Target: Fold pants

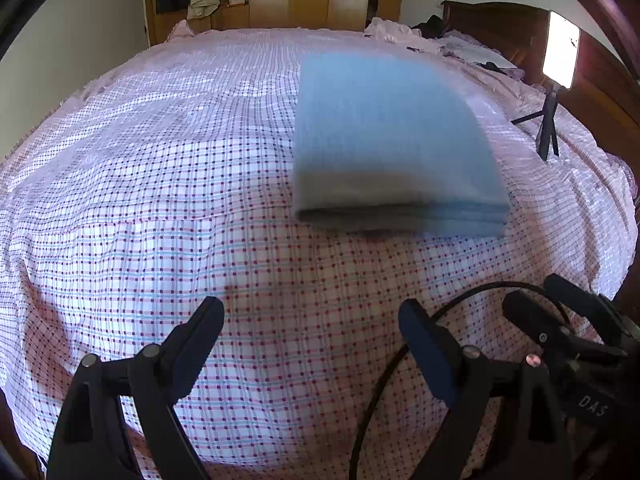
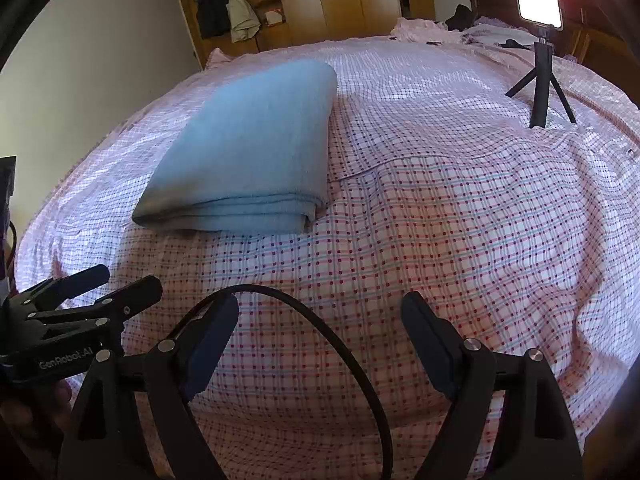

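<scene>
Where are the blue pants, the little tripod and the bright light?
blue pants [image 2: 248, 144]: right wrist view, top of the folded stack.
tripod [image 2: 540, 80]: right wrist view, its centre column.
light [image 1: 562, 50]: left wrist view, glowing panel.

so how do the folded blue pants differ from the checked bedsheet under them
The pants are plain light blue; the bedsheet is white with pink and blue checks. The pants are a compact, layered stack with neat edges; the bedsheet is spread over the whole bed and rumpled. Both lie untouched, with the left gripper and the right gripper open and empty.
</scene>
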`<act>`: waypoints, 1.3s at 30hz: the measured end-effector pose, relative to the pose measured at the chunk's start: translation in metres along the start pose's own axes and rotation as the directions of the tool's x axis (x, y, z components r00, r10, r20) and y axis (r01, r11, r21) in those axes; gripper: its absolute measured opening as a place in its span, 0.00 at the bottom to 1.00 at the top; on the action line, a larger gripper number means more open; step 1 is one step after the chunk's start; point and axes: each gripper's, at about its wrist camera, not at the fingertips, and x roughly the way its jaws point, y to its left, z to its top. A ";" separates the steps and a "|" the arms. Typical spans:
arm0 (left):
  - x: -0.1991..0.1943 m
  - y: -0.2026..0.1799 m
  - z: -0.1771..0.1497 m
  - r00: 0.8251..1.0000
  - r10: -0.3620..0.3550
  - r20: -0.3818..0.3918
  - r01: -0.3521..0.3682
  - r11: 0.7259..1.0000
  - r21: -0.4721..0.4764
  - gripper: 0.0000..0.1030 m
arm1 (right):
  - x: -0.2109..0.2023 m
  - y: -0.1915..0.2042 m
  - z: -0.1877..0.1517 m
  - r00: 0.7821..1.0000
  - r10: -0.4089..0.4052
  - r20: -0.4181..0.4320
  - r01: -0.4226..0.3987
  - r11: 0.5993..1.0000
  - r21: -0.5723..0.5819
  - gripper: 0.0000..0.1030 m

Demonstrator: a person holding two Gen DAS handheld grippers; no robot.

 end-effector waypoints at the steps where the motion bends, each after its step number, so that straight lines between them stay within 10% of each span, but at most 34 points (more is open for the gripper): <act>1: 0.000 -0.001 0.000 1.000 -0.001 -0.001 0.001 1.000 0.001 0.89 | 0.000 0.000 0.000 1.000 0.000 0.000 0.000 1.000 0.000 0.76; 39: -0.011 0.001 0.005 1.000 -0.028 0.012 0.028 1.000 -0.013 0.89 | -0.012 -0.003 0.003 1.000 -0.016 0.016 0.015 0.999 0.033 0.76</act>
